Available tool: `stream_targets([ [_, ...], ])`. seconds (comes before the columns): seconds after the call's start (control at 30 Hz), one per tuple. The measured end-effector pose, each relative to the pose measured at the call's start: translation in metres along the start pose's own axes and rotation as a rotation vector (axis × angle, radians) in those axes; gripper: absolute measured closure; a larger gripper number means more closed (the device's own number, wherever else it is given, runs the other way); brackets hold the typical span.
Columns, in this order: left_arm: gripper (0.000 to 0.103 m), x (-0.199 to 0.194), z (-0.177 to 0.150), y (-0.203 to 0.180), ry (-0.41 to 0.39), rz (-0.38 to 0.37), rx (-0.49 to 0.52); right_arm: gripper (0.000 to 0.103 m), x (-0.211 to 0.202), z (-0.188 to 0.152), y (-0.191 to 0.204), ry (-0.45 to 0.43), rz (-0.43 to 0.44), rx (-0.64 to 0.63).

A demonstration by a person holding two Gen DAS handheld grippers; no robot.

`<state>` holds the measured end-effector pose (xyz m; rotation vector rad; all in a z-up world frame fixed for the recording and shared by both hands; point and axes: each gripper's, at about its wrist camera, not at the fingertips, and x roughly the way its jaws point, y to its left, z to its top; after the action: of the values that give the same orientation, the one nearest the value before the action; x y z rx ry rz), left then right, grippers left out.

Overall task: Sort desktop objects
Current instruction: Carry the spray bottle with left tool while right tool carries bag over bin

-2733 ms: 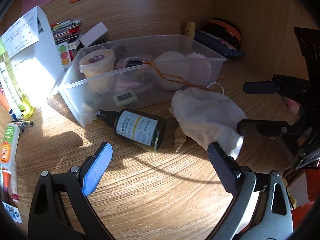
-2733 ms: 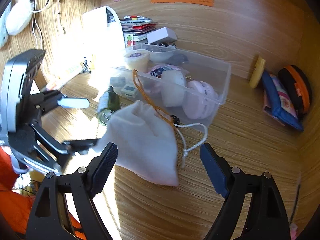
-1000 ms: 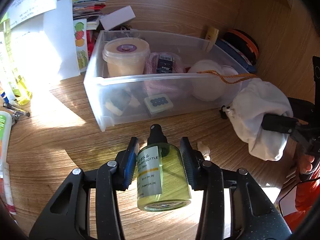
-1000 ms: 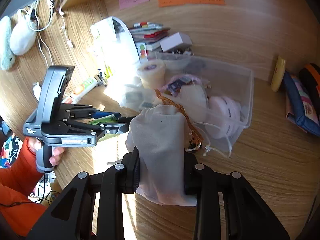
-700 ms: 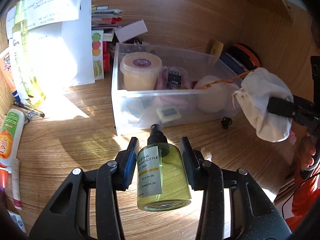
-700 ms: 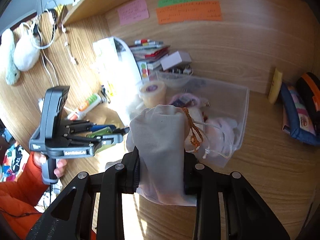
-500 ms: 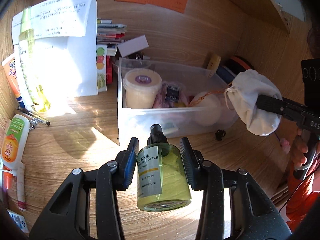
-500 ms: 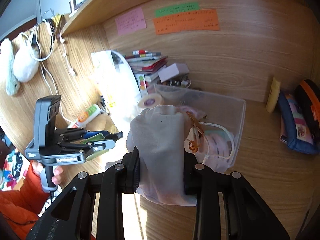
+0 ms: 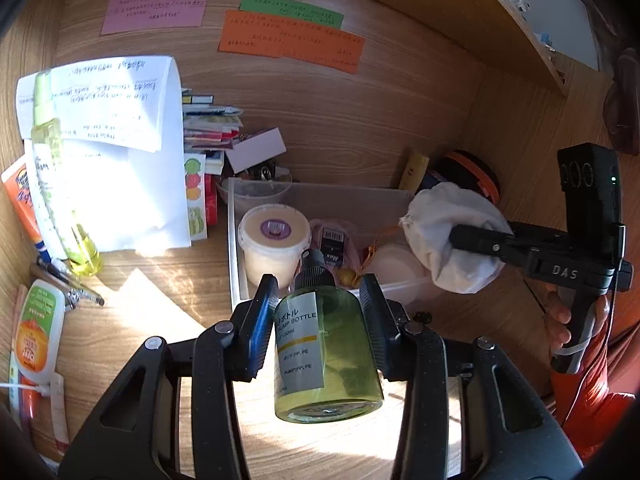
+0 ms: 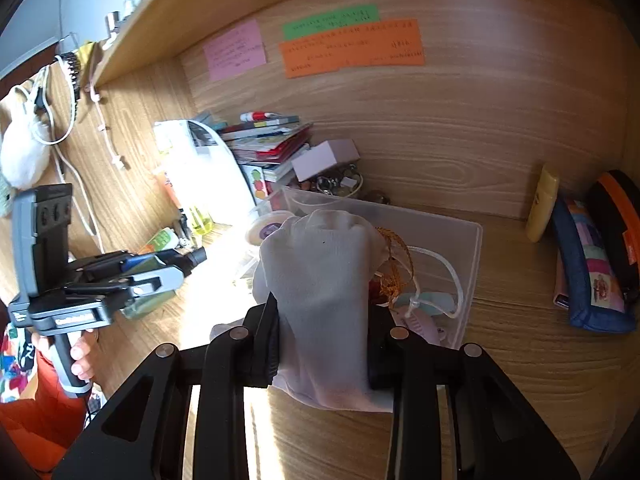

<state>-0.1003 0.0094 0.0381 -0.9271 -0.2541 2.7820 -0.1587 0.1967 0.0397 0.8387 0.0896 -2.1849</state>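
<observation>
I have lifted both things up off the desk, my left gripper (image 9: 320,320) pinching the green bottle (image 9: 326,354) and my right gripper (image 10: 324,336) pinching the white bag (image 10: 324,280) above the clear box (image 10: 460,236), ready to drop in.

Olive-green pump bottle (image 9: 328,344) with white label, white cloth pouch (image 10: 320,280), orange, green, pink notes (image 9: 290,40)

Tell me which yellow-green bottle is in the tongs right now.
The stubby pump bottle with the black cap, held in the left tongs. The tall slim bottle stands by the paper.
</observation>
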Motion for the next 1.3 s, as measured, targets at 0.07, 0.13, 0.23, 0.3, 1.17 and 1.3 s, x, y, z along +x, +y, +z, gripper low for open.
stream_targets([
  [0.07,0.061,0.002,0.005,0.000,-0.003,-0.004,0.004,0.075,0.005,0.003,-0.003,0.006,-0.009,0.003],
  [0.13,0.061,0.007,0.010,0.000,-0.003,-0.008,0.006,0.075,0.008,0.007,-0.006,0.005,-0.015,0.003],
  [0.23,0.061,0.014,0.018,-0.001,-0.001,-0.014,0.018,0.075,0.012,0.014,-0.010,0.000,-0.023,0.003],
  [0.3,0.061,0.019,0.023,-0.003,0.001,-0.022,0.028,0.075,0.014,0.018,-0.012,0.000,-0.031,0.003],
  [1.17,0.061,0.122,0.068,-0.028,0.160,0.001,0.126,0.075,0.053,0.024,-0.063,0.022,-0.127,0.043],
  [1.3,0.061,0.137,0.068,-0.035,0.181,0.000,0.140,0.075,0.055,0.023,-0.068,0.022,-0.142,0.048],
])
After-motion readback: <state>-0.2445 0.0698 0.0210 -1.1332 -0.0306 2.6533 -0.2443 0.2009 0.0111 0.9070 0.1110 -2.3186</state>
